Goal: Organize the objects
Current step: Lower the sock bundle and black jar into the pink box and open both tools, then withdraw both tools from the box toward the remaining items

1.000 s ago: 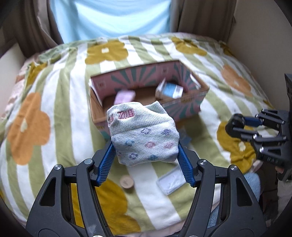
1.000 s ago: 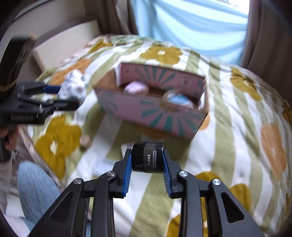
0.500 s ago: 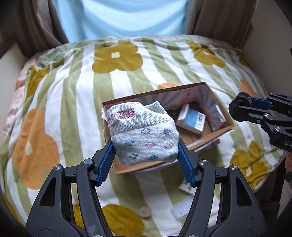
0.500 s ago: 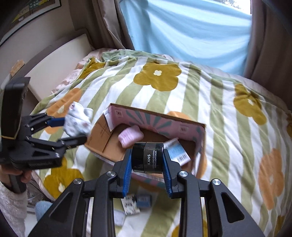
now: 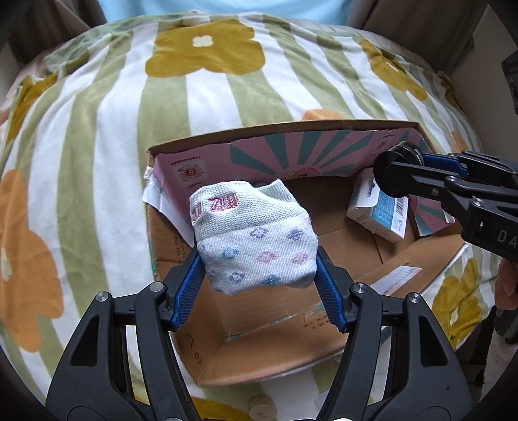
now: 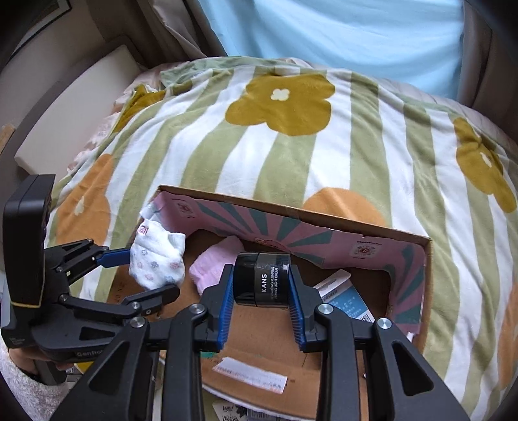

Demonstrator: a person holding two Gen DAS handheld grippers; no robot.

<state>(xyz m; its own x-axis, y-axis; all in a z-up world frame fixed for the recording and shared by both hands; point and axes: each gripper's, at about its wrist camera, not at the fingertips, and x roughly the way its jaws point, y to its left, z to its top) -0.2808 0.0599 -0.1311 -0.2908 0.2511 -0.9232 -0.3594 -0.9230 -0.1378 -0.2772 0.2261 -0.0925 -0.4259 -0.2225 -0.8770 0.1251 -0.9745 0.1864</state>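
My left gripper is shut on a folded pale sock with small flower dots, held above the left part of the open cardboard box. The sock also shows in the right wrist view. My right gripper is shut on a black KANS cream jar, held over the middle of the box; the jar also shows in the left wrist view. Inside the box lie a pink folded cloth and a white and blue carton.
The box rests on a bed with a green-striped flower blanket. A small round wooden lid and some small packets lie on the blanket in front of the box. A light blue curtain hangs behind the bed.
Both grippers have moved forward and down over the open box, each still holding its object. The box now fills the lower middle of both views.
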